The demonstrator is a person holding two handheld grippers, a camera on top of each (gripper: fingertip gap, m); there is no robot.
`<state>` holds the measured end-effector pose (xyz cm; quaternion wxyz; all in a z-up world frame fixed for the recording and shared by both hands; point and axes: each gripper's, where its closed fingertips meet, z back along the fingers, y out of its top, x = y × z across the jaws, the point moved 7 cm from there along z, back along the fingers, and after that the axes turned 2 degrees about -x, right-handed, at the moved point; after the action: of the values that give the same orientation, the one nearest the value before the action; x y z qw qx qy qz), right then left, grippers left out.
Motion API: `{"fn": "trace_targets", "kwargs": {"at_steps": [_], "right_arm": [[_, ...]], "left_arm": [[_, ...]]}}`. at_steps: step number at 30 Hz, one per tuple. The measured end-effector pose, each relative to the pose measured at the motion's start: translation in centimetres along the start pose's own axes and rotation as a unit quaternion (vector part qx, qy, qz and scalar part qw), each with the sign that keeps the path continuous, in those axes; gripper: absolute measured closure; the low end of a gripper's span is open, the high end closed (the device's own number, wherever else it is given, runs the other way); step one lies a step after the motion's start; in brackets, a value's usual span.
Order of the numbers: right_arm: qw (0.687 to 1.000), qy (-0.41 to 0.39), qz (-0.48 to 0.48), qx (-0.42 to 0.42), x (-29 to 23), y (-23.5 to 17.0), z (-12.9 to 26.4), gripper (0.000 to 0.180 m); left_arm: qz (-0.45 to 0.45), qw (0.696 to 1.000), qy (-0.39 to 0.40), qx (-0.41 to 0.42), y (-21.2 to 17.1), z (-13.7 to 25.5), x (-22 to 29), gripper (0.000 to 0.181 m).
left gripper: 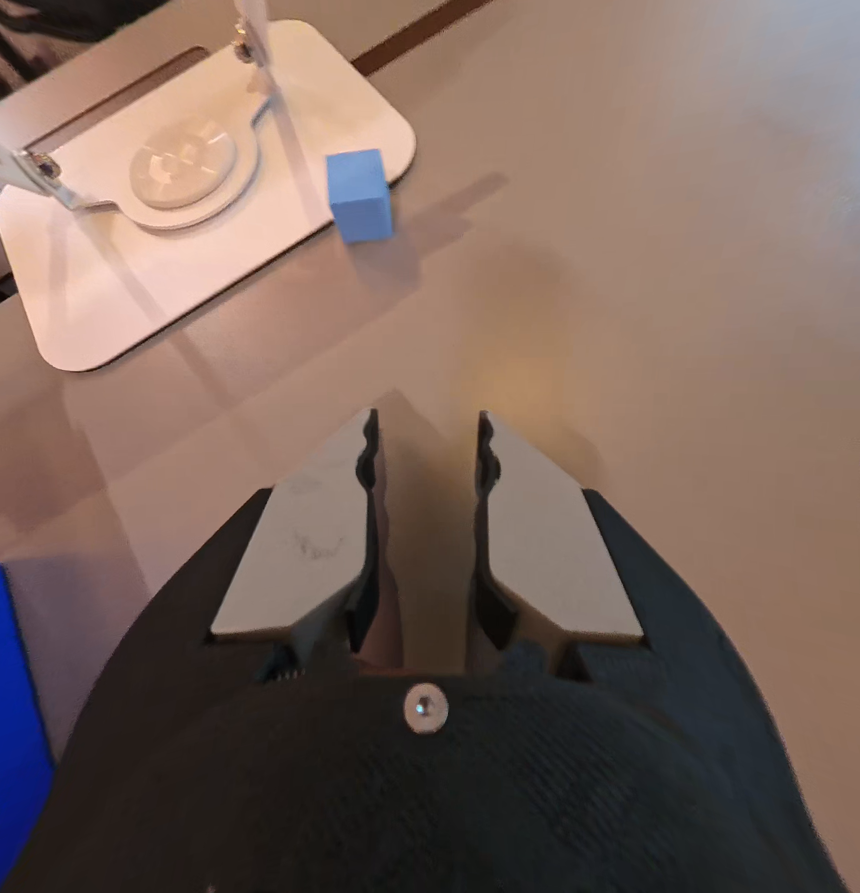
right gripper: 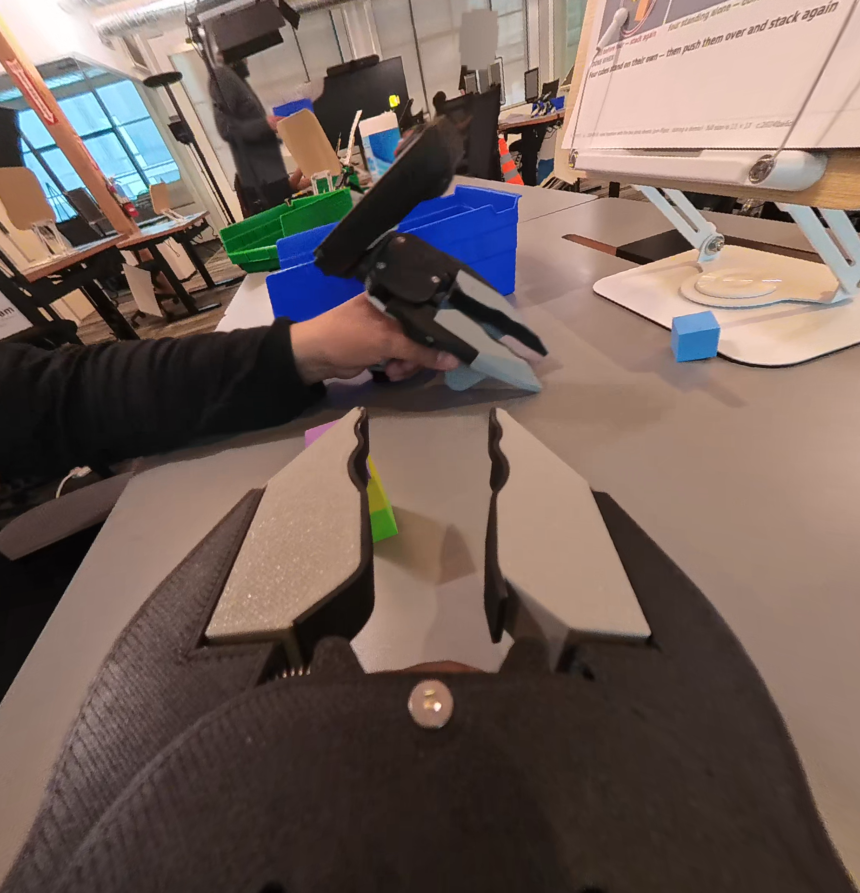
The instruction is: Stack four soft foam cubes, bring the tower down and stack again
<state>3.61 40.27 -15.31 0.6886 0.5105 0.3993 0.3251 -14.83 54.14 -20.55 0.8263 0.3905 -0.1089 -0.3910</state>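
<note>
A purple cube (right gripper: 321, 433), a yellow cube (right gripper: 375, 488) and a green cube (right gripper: 383, 524) were seen stacked behind the left finger of the right gripper (right gripper: 429, 425), whose jaws were spread and empty. The left gripper (left gripper: 429, 419) was likewise held spread above the table (left gripper: 660, 290). A blue cube (left gripper: 361, 195) was set against the white stand base (left gripper: 128, 270).

1. The left wrist view is looking steeply down along its own fingers at the grey table (left gripper: 660, 241), sitting close above it.
2. The right wrist view is looking low and nearly level across the table toward the room beyond.
3. Both views are sharing the blue cube (left gripper: 361, 195) (right gripper: 695, 336) beside the white stand base (left gripper: 128, 270) (right gripper: 660, 290).
</note>
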Motion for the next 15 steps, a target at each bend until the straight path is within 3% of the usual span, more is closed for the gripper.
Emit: {"fn": "trace_targets", "kwargs": {"at_steps": [5, 15], "right_arm": [[1.0, 0.001, 0.004, -0.002, -0.2, 0.0, 0.0, 0.132], [1.0, 0.004, -0.001, 0.001, 0.0, 0.1, 0.3, 0.132]], "left_arm": [[0.022, 0.999, 0.035, 0.032, 2.9, -2.4, -1.1, 0.126], [0.047, 0.996, 0.063, 0.035, 7.0, -6.7, -2.0, 0.122]]}}
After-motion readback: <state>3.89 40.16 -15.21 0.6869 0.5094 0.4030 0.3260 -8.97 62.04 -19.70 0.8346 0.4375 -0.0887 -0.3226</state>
